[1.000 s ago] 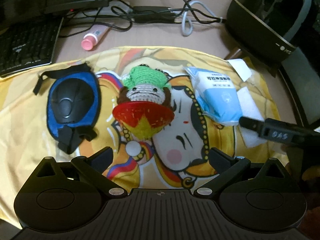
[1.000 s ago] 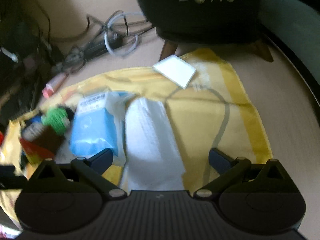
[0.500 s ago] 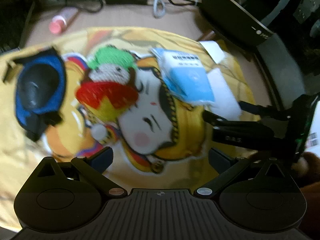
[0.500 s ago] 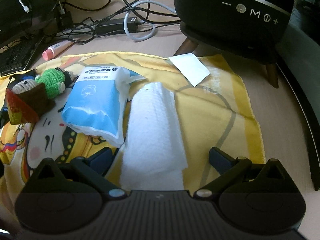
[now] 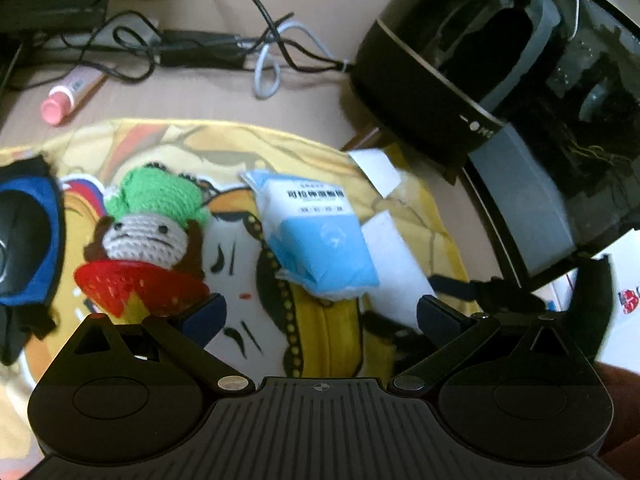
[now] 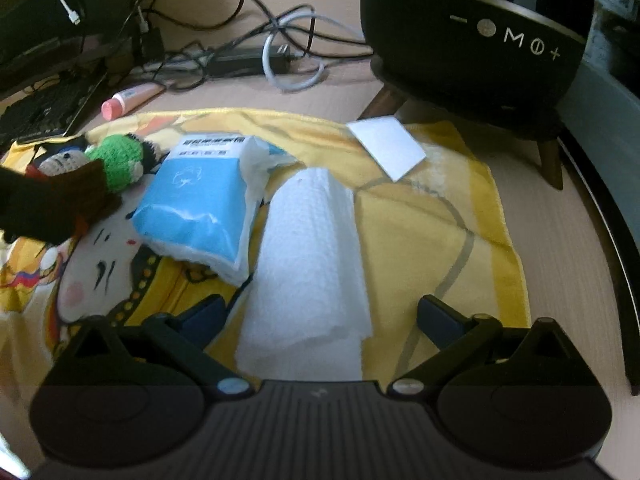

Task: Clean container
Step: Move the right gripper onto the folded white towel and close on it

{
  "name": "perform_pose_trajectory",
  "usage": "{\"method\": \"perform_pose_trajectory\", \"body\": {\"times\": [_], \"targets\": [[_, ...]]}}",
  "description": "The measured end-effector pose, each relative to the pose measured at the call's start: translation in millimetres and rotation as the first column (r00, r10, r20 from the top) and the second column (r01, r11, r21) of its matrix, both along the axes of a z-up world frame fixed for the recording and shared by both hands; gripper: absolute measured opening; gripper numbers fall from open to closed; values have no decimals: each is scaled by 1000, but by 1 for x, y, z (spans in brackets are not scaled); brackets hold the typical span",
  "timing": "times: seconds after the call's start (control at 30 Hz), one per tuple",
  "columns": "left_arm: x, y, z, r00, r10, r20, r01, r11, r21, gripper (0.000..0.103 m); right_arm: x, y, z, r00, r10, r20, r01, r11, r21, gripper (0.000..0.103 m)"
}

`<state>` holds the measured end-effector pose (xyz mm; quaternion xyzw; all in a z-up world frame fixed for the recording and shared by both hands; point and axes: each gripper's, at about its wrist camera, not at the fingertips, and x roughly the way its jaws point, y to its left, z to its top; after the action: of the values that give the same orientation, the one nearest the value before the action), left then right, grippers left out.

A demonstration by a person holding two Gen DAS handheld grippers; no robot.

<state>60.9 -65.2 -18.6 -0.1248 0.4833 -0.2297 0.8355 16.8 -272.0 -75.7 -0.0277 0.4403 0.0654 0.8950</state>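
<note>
— Beside the blue plastic pack of wipes [image 6: 200,204], on its right, lies our folded white paper towel [image 6: 312,256]. The right hand-held gripper [image 6: 320,314] is closing around its near end, pads not yet touching.

— We judge it soft and light; pinch the folded edge. The left hand-held gripper [image 5: 320,314] gapes empty. We can't tell which container.

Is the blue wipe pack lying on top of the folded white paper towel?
No, the blue wipe pack lies beside the white paper towel on the yellow cloth, to its left in the right wrist view.
</note>
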Motion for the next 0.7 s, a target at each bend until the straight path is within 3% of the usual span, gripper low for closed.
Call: {"method": "perform_pose_trajectory", "body": {"times": [0.03,0.13,0.2,0.27,0.43,0.5,0.53,0.57,0.7], "targets": [[-1,5,0,1000,20,-4,-20,1000,-9,103,-2,-5,8,1000,-1,1,1,1000,31,60],[-7,25,1,994,102,-31,-103,994,-27,103,-2,-28,27,1000,-20,-7,21,988,155,71],[-12,37,4,987,156,-35,-156,988,-10,103,4,-38,29,999,-35,-18,38,983,181,67],[-17,45,10,981,192,-18,-192,981,19,103,12,-37,23,1000,-13,-12,14,987,161,54],[-27,50,28,981,191,21,-191,981,27,103,25,-16,11,996,85,25,-88,985,151,53],[-27,48,31,984,174,29,-175,984,44,103,26,-7,4,993,113,40,-117,985,123,36],[-28,47,31,986,163,36,-164,985,52,103,25,-4,3,992,117,55,-122,988,91,16],[-28,44,33,988,147,47,-150,987,56,103,23,-1,4,991,119,62,-122,991,49,6],[-30,28,40,992,59,112,-66,996,58,103,19,-26,31,997,43,57,-51,989,138,6]]}}
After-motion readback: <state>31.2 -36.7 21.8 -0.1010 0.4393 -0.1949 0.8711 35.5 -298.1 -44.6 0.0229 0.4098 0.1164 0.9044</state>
